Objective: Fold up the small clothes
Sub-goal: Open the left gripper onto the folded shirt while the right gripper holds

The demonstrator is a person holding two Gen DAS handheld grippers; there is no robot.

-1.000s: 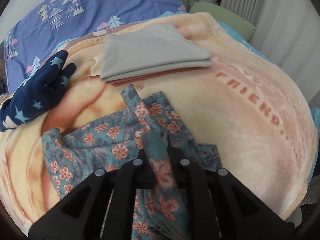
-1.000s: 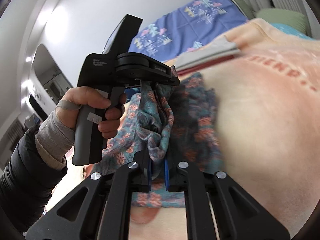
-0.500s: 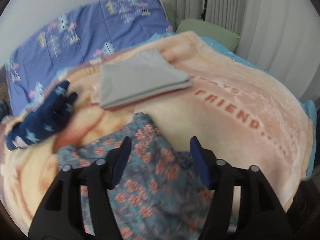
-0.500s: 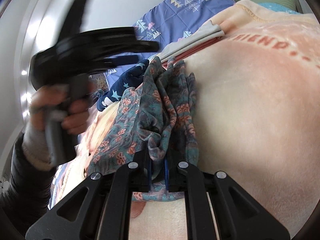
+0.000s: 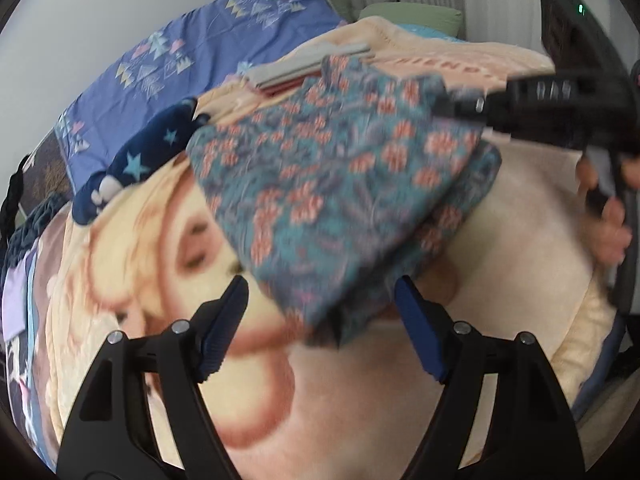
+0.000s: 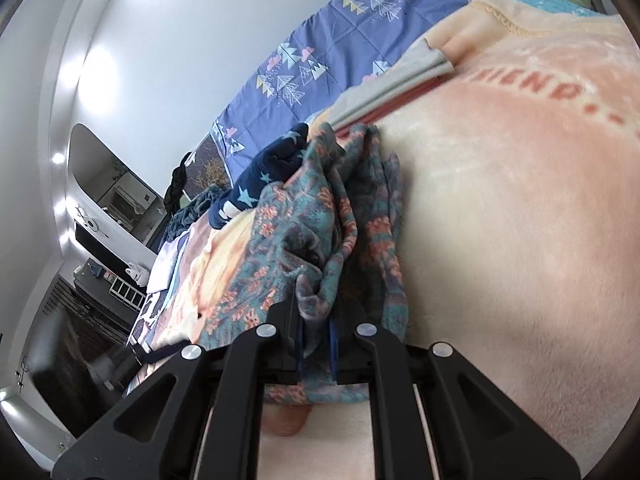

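Right wrist view, floral garment point(image 6: 320, 232) bunched, lengthwise away

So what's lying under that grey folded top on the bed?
A red folded layer peeks out beneath the grey folded top, both on the peach blanket; how much lies underneath is covered.

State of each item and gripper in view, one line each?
Left gripper: open, jaws just opened, nothing between the pads.
Right gripper: shut on floral garment, part lifted.
Grey stack: folded, flat on blanket.
Star garment: unfolded, bunched.
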